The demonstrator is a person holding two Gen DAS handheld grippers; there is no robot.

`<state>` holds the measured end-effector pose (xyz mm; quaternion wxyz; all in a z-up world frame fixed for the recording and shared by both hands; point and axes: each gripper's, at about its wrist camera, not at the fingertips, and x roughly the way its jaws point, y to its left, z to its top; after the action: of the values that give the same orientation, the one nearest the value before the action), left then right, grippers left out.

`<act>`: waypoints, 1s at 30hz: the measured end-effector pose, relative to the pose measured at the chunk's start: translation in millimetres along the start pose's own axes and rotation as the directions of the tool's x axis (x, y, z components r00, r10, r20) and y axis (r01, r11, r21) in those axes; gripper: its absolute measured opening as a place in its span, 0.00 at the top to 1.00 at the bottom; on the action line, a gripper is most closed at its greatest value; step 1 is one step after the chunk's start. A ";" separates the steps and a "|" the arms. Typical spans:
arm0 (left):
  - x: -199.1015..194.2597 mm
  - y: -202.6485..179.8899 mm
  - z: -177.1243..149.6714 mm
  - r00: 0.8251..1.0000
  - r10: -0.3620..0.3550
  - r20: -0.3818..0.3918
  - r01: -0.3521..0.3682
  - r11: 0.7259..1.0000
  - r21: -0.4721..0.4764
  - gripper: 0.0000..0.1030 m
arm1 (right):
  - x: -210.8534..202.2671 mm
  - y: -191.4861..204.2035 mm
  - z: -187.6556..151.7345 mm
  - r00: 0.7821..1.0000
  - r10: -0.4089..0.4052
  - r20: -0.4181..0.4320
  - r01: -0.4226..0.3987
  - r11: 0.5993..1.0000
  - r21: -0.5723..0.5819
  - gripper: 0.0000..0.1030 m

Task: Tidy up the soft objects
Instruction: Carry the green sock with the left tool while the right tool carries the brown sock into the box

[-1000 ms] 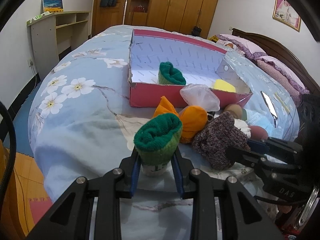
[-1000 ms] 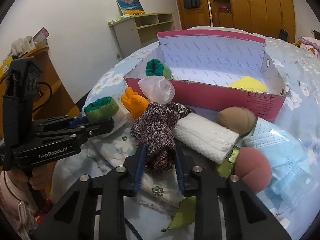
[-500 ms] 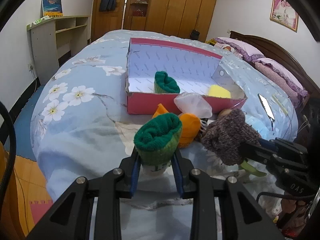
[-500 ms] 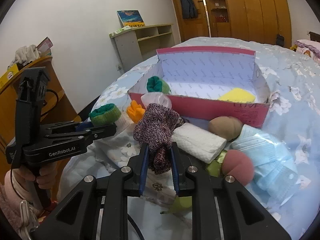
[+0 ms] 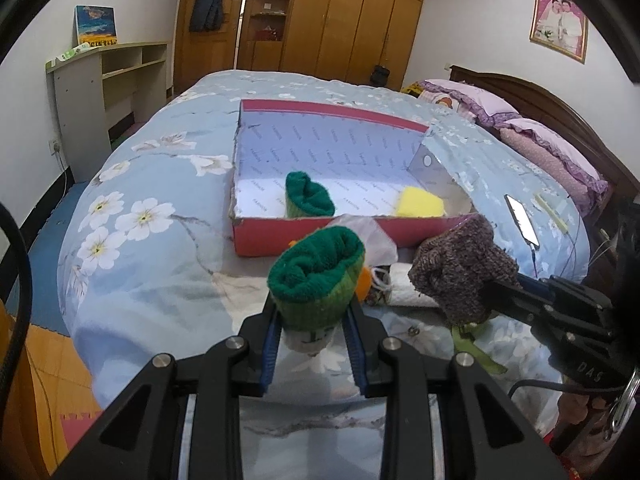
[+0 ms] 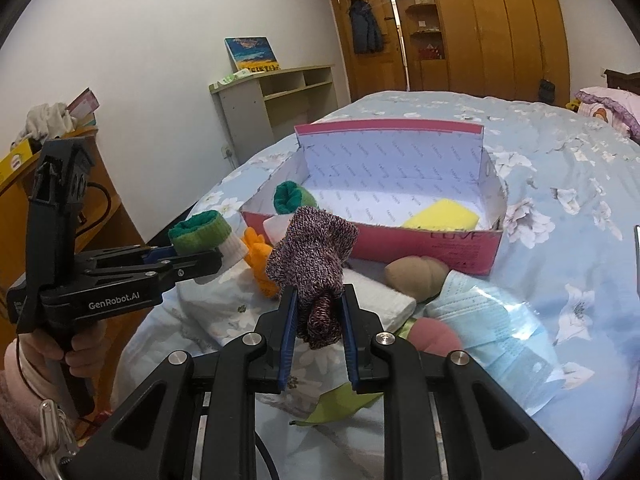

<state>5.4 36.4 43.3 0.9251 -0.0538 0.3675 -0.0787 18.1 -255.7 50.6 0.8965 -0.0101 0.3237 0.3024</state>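
My left gripper [image 5: 313, 314] is shut on a rolled green sock [image 5: 316, 276] with a white end, held above the bed. My right gripper [image 6: 319, 306] is shut on a mottled purple-brown knit sock [image 6: 314, 252], also lifted; that sock [image 5: 460, 268] shows at the right of the left wrist view. The left gripper [image 6: 200, 258] with its green sock [image 6: 199, 232] appears at the left of the right wrist view. Ahead lies a pink cardboard box [image 5: 320, 236] holding a second green sock [image 5: 308, 196] and a yellow sponge [image 5: 420, 202].
On the flowered bedspread in front of the box [image 6: 440, 248] lie an orange glove [image 6: 260, 256], a white folded cloth [image 6: 376, 296], a tan puff [image 6: 416, 276], a pink puff [image 6: 434, 334] and a pack of blue masks [image 6: 492, 320]. A phone [image 5: 522, 218] rests at right.
Both grippers have risen with their socks. The right gripper's jaws narrowed on the purple-brown sock and lifted it off the pile; the box now looks farther below.
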 end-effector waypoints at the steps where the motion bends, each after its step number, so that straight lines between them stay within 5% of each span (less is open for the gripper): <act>1: -0.4 -1.8 2.2 1.000 -0.001 0.003 0.001 1.000 0.005 0.70 | -1.2 -1.3 1.2 1.000 -0.002 0.003 0.002 1.000 0.000 0.79; 30: 39.3 -47.4 76.6 0.998 -0.051 0.043 0.048 0.997 0.060 0.70 | -9.3 -58.7 55.1 0.983 -0.156 0.094 0.157 0.988 -0.002 0.79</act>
<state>81.3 -14.2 79.8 0.9321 -0.0376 0.3426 -0.1112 76.3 -296.9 89.2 0.9317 -0.0256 0.2779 0.2326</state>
